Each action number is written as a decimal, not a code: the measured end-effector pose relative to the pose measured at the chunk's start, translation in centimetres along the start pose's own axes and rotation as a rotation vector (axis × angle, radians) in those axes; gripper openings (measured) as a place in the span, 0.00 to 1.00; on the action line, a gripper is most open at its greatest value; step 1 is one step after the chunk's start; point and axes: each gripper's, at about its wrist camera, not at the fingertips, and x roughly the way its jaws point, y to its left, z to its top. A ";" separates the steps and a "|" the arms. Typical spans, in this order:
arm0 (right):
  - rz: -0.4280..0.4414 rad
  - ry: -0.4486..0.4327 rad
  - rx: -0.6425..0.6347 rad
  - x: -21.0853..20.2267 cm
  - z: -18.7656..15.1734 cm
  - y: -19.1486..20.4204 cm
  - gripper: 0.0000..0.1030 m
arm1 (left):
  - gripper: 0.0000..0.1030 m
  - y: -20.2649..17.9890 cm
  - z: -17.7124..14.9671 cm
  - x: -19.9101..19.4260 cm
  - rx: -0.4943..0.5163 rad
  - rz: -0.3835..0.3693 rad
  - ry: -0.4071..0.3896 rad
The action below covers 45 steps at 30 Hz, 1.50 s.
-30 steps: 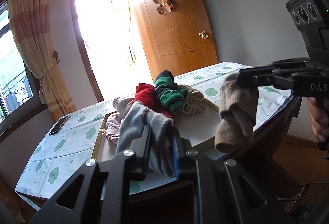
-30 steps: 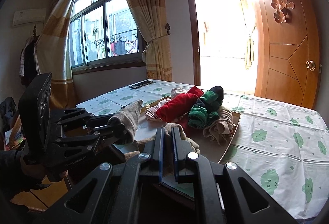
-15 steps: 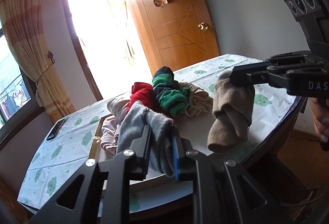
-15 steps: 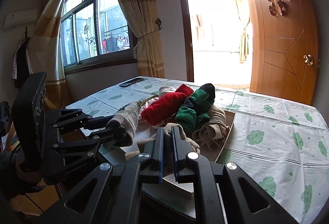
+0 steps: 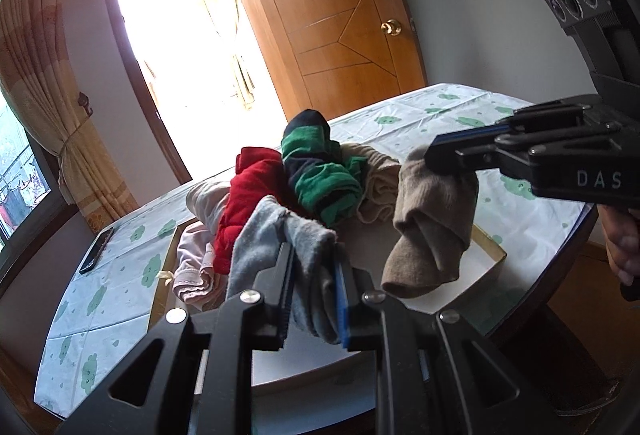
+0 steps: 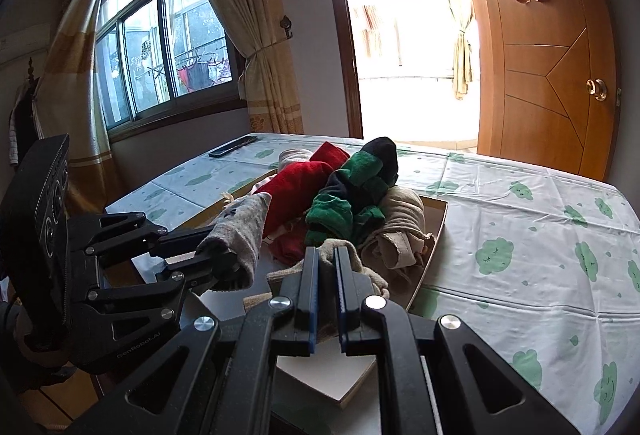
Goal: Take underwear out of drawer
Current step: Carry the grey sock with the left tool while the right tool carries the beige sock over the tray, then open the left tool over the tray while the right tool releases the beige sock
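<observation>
Left gripper jaws are clamped on a grey garment. Right gripper jaws are clamped on a tan garment, both held above the drawer on the counter.

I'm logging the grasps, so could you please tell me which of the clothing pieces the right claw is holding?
The tan sock, hanging clear of the pile from the right claw; the left claw grips the grey sock.

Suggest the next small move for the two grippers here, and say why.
Probably carry both pieces sideways and set them on the tablecloth: the left gripper is shut on a grey piece, the right gripper on a beige piece, both lifted above the drawer.
</observation>
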 end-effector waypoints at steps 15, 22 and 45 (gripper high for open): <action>0.018 0.064 0.072 2.5 -0.8 -2.0 0.08 | 0.16 -1.4 -0.3 2.8 0.027 -0.012 0.083; 0.016 0.082 0.072 3.5 -1.1 -1.9 0.08 | 0.16 -2.0 -0.7 3.3 0.040 -0.013 0.097; -0.001 0.104 0.094 3.9 -2.8 -2.7 0.08 | 0.20 -2.9 -1.5 4.2 0.054 -0.010 0.112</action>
